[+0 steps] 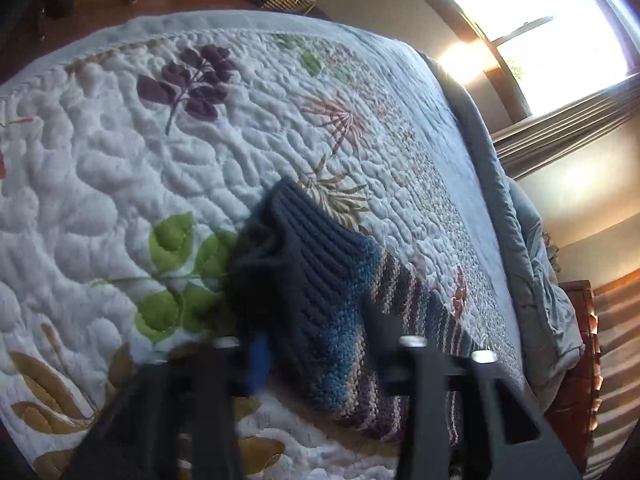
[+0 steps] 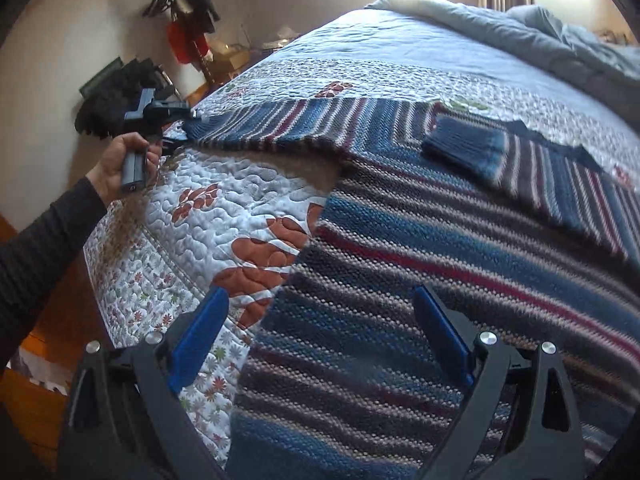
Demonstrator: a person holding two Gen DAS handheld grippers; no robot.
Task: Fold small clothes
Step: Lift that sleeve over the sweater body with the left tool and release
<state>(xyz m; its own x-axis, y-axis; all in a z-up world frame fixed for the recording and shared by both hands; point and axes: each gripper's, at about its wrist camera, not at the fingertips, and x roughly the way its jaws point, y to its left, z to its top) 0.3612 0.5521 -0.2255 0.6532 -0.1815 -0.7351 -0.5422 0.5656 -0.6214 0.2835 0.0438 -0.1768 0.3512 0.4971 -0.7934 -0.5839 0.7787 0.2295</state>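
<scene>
A striped knit sweater [image 2: 420,240] in blue, grey and dark red lies spread on a quilted bed [image 2: 224,200]. One sleeve with a dark blue ribbed cuff [image 2: 464,144] is folded across the body. My left gripper [image 2: 182,128] is shut on the other sleeve's cuff [image 1: 304,264] and holds it lifted and stretched out to the left above the quilt. In the left wrist view that gripper [image 1: 312,312] has the cuff filling the space between its fingers. My right gripper [image 2: 320,320] is open and empty, just above the sweater's lower left edge.
The white quilt [image 1: 160,140] with leaf prints covers the bed. A grey blanket [image 2: 540,36] is bunched at the far side. A bright window [image 1: 532,20] and curtains lie beyond. Dark clutter [image 2: 120,92] stands by the wall past the bed's corner.
</scene>
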